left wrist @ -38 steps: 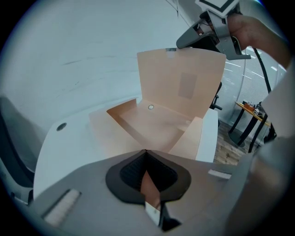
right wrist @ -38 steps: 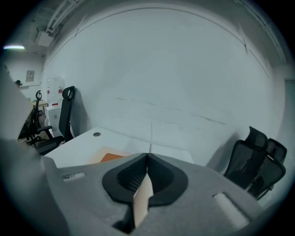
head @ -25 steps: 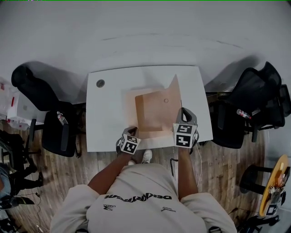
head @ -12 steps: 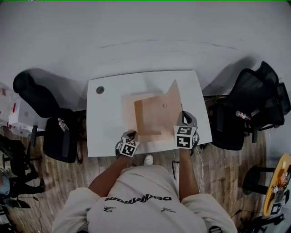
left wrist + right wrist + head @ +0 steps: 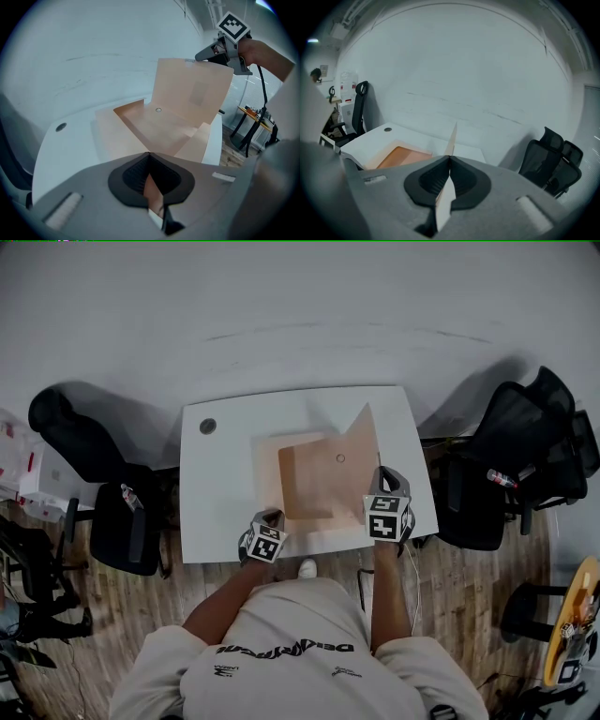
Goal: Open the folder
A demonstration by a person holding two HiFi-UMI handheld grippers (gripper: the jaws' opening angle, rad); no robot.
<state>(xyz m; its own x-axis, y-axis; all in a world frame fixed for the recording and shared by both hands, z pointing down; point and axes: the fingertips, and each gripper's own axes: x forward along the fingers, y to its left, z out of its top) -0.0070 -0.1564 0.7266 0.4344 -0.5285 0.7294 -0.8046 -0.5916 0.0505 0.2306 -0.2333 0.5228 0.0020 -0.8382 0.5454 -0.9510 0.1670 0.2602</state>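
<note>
Centrally on the white rectangular tabletop [image 5: 220, 493], a tan cardboard folder [image 5: 314, 484] is laid partly opened. Its near left corner is pinched by the left gripper [image 5: 272, 517], held low at the tabletop's near edge. In the left gripper view, the jaws are seen clenched on a thin strip of tan card between the dark pads [image 5: 133, 173]. The folder's right-hand cover flap [image 5: 361, 442] is raised steeply off the lower sheet. Its near edge is clamped by the right gripper [image 5: 384, 476], and in the right gripper view the flap is seen edge-on, rising from between the closed jaws. A small round stud [image 5: 340, 458] is visible on the inner panel. A round grey grommet [image 5: 207, 426] is set in the tabletop's far left corner. 1 black office chair [image 5: 122, 521] is stood at the left and another [image 5: 511, 446] at the right.
</note>
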